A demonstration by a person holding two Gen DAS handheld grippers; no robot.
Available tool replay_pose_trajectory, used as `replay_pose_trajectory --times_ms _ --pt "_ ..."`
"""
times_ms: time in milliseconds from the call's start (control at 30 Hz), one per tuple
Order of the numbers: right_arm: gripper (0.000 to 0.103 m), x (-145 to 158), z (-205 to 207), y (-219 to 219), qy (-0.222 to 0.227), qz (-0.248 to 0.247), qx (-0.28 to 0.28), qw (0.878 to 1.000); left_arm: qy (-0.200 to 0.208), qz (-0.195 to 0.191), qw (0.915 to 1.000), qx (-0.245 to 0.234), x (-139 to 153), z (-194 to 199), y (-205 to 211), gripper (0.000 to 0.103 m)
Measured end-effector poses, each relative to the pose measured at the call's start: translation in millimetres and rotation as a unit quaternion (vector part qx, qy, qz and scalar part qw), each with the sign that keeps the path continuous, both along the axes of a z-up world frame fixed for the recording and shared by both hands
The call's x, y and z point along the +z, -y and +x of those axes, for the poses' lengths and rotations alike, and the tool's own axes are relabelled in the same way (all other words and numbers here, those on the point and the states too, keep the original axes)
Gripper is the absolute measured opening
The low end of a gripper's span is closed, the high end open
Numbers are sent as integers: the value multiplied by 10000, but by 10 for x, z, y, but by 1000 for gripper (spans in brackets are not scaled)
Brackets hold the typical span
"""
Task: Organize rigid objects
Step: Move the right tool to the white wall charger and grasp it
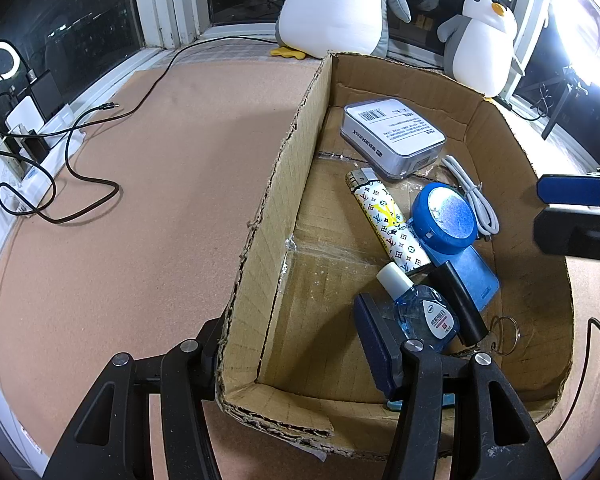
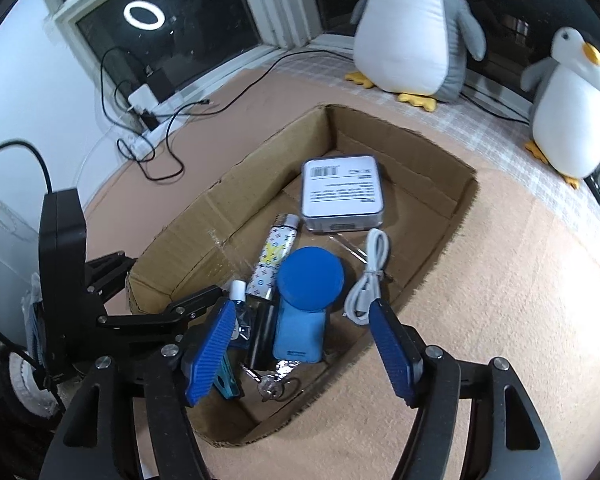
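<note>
A torn cardboard box [image 1: 284, 184] [image 2: 432, 152] lies on the pinkish table and holds a grey labelled case [image 1: 394, 136] [image 2: 342, 194], a patterned lighter [image 1: 388, 224] [image 2: 274, 256], a blue round-topped device [image 1: 446, 216] [image 2: 310, 280], a coiled white cable [image 1: 476, 196] [image 2: 370, 276], a small blue-liquid bottle [image 1: 420, 308] [image 2: 238, 304], a black stick [image 1: 458, 304] and a key ring [image 2: 274, 386]. My left gripper [image 1: 292, 320] is open and straddles the box's left wall, its blue pad [image 1: 374, 344] beside the bottle. My right gripper [image 2: 302, 306] hangs open above the blue device.
Two plush penguins [image 2: 410, 28] [image 2: 572, 108] stand on the window ledge behind the box. A black cable [image 1: 80, 168] snakes over the table's left part from a power strip [image 1: 32, 148] by the window. The right gripper's fingers [image 1: 568, 190] reach in over the box's right wall.
</note>
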State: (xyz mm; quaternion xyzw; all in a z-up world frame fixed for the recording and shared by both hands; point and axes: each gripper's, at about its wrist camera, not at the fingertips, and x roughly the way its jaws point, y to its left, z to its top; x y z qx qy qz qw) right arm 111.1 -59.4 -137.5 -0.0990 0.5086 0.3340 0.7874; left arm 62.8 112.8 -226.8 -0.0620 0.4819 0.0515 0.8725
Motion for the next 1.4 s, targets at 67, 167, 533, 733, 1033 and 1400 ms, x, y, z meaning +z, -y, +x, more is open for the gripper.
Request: replay_pose_trajectory --times_ms 67,167,533,733,1033,1400 --pt "68 16 21 70 -41 97 -79 9999 0 5 10000 3 1 4 4 58" --pt "70 73 43 226 58 187 -312 9993 -3 0 10000 0 0 3 6 58" --pt "70 368 255 1302 249 930 -1606 9823 -12 48 10000 -7 -5 3 10 58" --pt "70 398 386 2016 507 742 -2300 9690 -14 69 10000 -6 -4 6 17 58" --pt "70 281 498 2875 760 273 -2993 9507 -35 151 9999 -17 2 9 34 58" --pt "70 1 787 3537 705 -45 -3408 9375 -62 227 9997 -28 3 18 59 58"
